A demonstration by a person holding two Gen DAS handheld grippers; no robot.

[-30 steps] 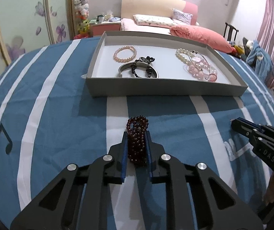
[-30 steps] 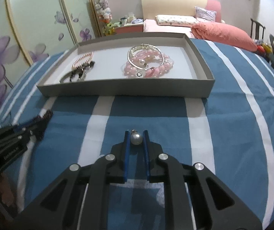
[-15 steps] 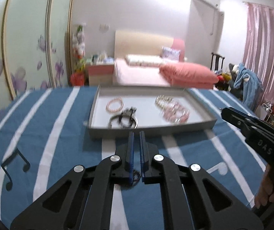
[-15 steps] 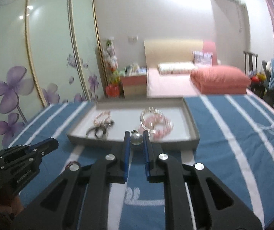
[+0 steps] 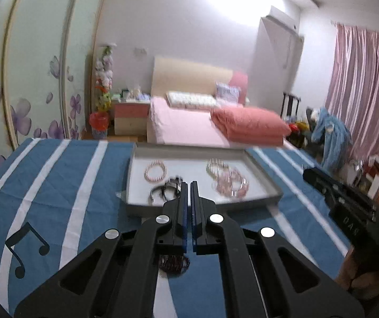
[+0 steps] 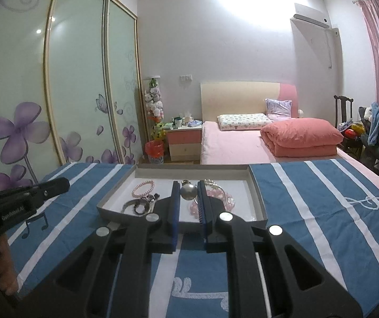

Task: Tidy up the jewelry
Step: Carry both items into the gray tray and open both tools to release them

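Right tool [image 6: 188, 191] clenched on pearl [image 6: 188, 191], left tool [image 5: 188, 185] clamped on dark bracelet [image 5: 174, 263] dangling beneath. Carry level over tray [image 5: 266, 182] near rim; release low over bare spots.

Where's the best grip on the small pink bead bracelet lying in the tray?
Pinch across the bead strand on the far-left arc of the pink bead bracelet, coming straight down with one finger inside the loop. It lies flat on the floor of the tray, whose walls block a side approach, and the dark bangle crowds its near-right side.
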